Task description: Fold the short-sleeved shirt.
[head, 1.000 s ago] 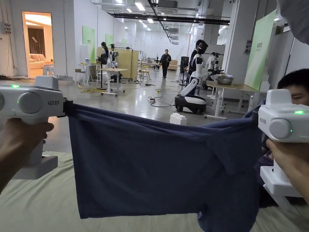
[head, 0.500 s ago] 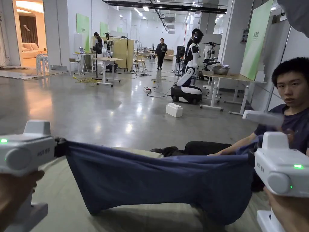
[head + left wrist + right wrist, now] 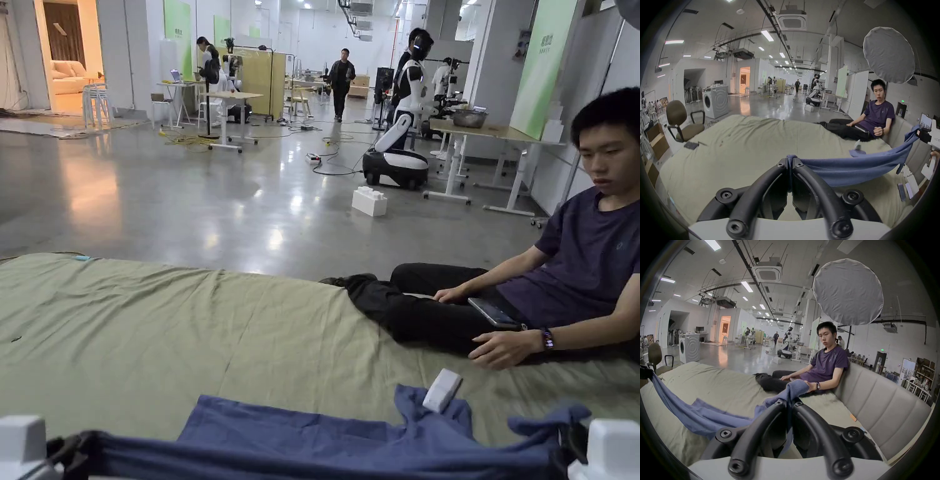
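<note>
Blue shirt [image 3: 851,172] stretched between left gripper [image 3: 790,164] and right gripper [image 3: 790,402], both clamped on it.

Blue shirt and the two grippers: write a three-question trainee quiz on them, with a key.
1. True or false: the left gripper is shut on the blue shirt.
2. What lies on the shirt's far part in the head view? A) a small white block B) a cup C) a shoe
3. Fill in: the shirt's far part rests on the green ____.

Key:
1. True; the right gripper is shut on it too.
2. A, the small white block.
3. sheet.
</note>
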`<state>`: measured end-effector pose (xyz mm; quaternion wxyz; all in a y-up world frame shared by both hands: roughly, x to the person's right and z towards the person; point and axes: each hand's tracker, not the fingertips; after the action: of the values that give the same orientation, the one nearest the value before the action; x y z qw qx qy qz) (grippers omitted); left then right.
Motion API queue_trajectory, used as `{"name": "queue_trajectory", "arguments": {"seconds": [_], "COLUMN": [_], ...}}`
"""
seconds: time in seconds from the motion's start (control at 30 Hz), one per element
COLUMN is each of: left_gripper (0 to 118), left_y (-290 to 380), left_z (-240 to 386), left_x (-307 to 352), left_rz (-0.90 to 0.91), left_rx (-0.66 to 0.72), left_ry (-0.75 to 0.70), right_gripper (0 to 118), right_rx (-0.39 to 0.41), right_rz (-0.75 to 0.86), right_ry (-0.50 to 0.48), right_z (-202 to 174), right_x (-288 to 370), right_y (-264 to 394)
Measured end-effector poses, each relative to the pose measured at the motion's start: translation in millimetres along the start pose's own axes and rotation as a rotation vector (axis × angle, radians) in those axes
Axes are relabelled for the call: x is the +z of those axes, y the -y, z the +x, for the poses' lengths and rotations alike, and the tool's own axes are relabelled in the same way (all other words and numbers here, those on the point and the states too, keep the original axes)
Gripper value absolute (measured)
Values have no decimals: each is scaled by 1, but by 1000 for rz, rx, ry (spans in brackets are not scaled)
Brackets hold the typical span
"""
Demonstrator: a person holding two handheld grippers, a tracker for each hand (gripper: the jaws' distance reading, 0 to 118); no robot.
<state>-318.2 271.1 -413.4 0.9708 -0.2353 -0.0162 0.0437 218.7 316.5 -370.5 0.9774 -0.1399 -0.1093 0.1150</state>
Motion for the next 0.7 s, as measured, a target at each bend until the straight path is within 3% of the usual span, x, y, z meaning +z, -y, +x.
{"name": "queue_trajectory", "arguments": {"seconds": [0.37, 0.53, 0.7], "left_gripper": [5, 5, 5], "left_y": [115, 142, 156], "left_z": [1, 8, 13], "left_x": [11, -4, -24], "left_rz": [-291, -398, -469], "left_rx": [-23, -24, -27], "left_ry": [-9, -31, -32], "right_gripper": [5, 5, 5], "right_rx": [-15, 14, -21], "right_rz": [-319, -416, -490], "right_ry": [-19, -19, -20], "right_z": [-12, -20, -23], "right_x": [41, 32, 23], "right_y": [126, 163, 185]}}
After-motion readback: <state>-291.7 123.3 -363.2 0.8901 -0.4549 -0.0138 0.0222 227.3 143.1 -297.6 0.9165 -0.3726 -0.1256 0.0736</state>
